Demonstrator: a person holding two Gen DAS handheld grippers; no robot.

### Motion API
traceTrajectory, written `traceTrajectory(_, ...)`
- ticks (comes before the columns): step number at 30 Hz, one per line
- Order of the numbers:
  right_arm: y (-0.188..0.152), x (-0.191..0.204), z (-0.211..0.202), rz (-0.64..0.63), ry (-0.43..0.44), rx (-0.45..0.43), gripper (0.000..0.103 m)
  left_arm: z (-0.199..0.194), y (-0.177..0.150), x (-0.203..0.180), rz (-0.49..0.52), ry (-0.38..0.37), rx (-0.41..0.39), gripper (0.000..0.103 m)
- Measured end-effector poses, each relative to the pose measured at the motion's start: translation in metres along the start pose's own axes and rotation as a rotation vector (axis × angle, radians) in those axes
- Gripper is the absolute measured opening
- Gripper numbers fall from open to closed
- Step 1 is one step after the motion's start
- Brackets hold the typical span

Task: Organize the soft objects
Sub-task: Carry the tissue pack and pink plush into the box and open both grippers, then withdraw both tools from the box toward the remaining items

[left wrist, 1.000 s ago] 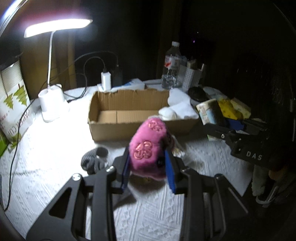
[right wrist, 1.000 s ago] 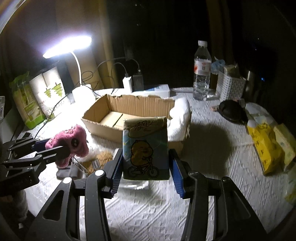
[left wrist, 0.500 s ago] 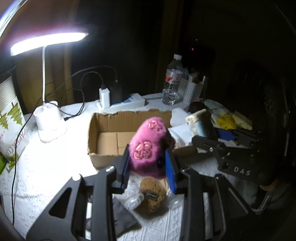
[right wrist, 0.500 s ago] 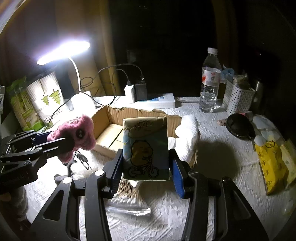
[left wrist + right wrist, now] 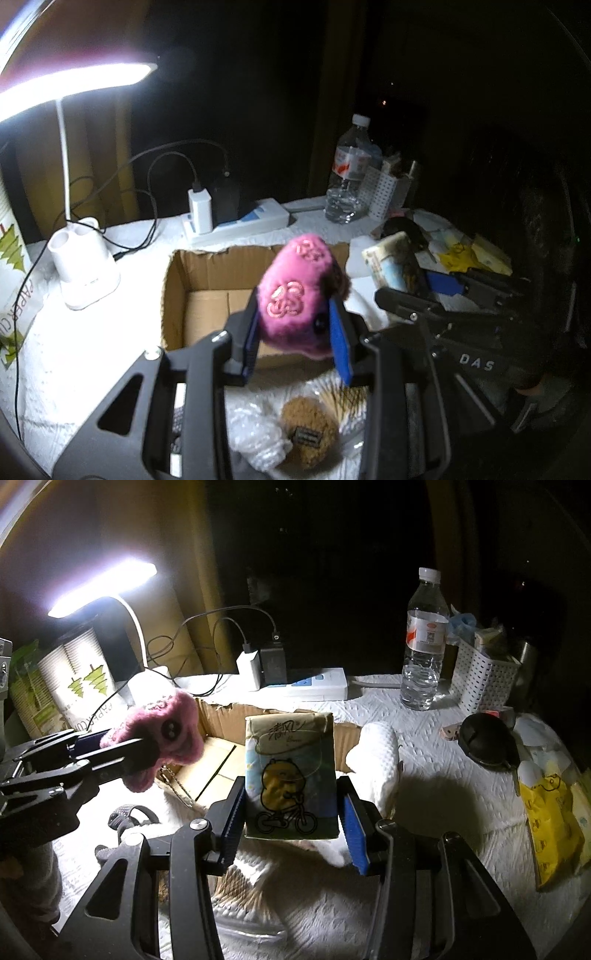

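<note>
Transport step: plush (image 5: 295, 295) being gripped by left gripper (image 5: 297, 332), tissue pack (image 5: 291, 775) by right gripper (image 5: 293, 823); release over frame-centre box (image 5: 207, 273) being called for next.

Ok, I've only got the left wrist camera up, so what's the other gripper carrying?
Observer: The right gripper is shut on a tissue pack, held upright. Its front shows a yellow cartoon animal on a bicycle.
Operator: What's beside the box on that side?
Observer: A rolled white towel lies against the right end of the cardboard box.
Operator: Is anything hanging off my pink toy?
Observer: Yes, a thin metal chain dangles below the pink toy, by the box's near left corner.
</note>
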State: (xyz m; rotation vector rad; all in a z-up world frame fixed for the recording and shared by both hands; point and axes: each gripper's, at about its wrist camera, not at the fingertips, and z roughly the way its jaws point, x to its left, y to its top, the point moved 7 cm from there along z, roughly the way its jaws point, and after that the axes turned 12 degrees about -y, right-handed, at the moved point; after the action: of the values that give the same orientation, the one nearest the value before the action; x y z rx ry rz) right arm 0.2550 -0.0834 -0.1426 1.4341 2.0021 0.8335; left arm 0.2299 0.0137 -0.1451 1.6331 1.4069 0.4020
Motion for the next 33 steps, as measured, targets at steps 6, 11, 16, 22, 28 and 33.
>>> traceTrajectory(6,0.005,-0.006,0.02,0.015,0.007,0.018,0.05,0.024,0.0,0.006,-0.018,-0.007,0.018,0.034)
traceTrajectory(11,0.006,-0.007,0.035,0.021,0.016,0.036,0.05,0.045,-0.004,0.014,-0.058,-0.013,0.047,0.034)
traceTrajectory(16,0.007,-0.007,0.044,0.022,0.023,0.051,0.05,0.058,-0.012,0.019,-0.081,-0.013,0.081,0.035)
traceTrajectory(22,0.005,-0.005,0.05,0.026,0.022,0.063,0.05,0.063,-0.016,0.023,-0.092,0.007,0.113,0.045)
traceTrajectory(28,0.006,-0.005,0.045,0.029,0.015,0.058,0.055,0.05,-0.011,0.02,-0.084,0.021,0.078,0.066)
traceTrajectory(33,0.007,-0.004,0.034,0.027,0.005,0.042,0.056,0.038,-0.012,0.019,-0.083,0.032,0.069,0.067)
